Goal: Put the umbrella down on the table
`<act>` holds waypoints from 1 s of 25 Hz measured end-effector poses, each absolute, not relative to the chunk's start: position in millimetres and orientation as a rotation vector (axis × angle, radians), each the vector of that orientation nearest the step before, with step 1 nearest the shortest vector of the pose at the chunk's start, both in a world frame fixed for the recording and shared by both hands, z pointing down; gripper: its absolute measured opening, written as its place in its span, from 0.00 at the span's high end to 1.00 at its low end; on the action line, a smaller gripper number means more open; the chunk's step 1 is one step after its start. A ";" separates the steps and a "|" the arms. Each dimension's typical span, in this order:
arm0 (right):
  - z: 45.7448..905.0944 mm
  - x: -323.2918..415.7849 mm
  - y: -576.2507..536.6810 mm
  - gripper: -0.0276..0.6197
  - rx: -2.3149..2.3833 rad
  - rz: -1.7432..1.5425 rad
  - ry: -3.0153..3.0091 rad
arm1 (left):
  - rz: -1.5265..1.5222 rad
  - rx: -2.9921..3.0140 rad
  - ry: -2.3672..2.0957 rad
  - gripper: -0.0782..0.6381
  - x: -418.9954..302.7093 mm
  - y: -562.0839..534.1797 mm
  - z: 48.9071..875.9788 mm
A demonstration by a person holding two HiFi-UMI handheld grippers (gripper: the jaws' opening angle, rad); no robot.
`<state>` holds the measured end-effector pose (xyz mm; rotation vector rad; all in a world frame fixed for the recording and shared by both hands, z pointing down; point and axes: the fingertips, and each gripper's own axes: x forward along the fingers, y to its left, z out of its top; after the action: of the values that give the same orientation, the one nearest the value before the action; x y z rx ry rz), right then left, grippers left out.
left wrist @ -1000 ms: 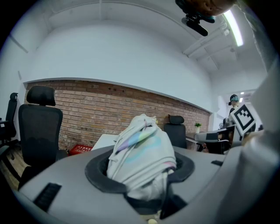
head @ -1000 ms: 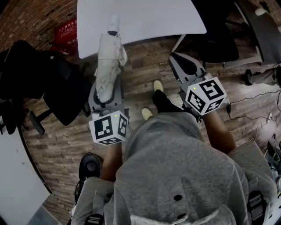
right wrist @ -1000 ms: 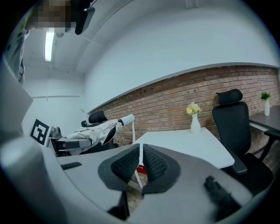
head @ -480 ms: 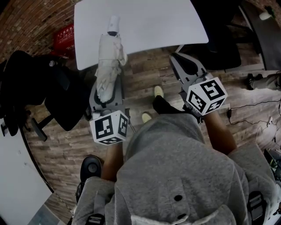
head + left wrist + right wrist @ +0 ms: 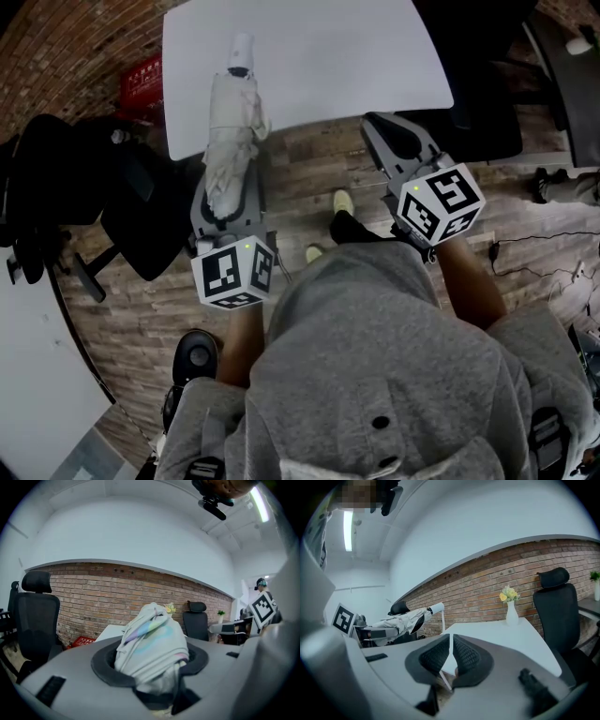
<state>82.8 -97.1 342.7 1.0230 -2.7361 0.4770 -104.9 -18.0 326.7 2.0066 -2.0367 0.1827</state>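
Currently, left gripper [image 5: 227,192]: clamped on umbrella [image 5: 234,122].
Umbrella: folded, white, held aloft, tip over bench [image 5: 337,56] near edge.
Right gripper [image 5: 398,141]: jaws together, empty, by bench edge.

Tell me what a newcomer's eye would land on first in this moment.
A folded pale umbrella stands out, clamped in the left gripper, with its tip reaching over the near edge of the white table. The right gripper is shut and empty, close to the table's edge. A vase of flowers stands on the table toward the brick wall.
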 end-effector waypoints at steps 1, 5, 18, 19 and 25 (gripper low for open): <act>343.2 83.7 -100.8 0.90 1.019 0.481 -2.736 | 0.185 2.003 -2.040 0.56 -104.5 -21.4 326.1; 345.6 88.1 -111.8 0.90 1.003 0.490 -2.740 | 0.191 1.989 -2.055 0.56 -101.1 -30.9 324.8; 346.1 98.3 -144.0 0.90 0.928 0.505 -2.789 | 0.178 1.938 -2.096 0.56 -87.2 -56.5 321.6; 346.4 100.6 -150.1 0.90 0.923 0.509 -2.792 | 0.181 1.932 -2.102 0.56 -84.8 -61.6 321.0; 348.1 108.9 -172.7 0.90 0.898 0.525 -2.805 | 0.201 1.908 -2.124 0.56 -76.6 -78.0 319.8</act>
<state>108.9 -172.7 348.1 0.8984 -2.8048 0.5252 -76.6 -78.0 319.8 1.9078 -2.1244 0.2006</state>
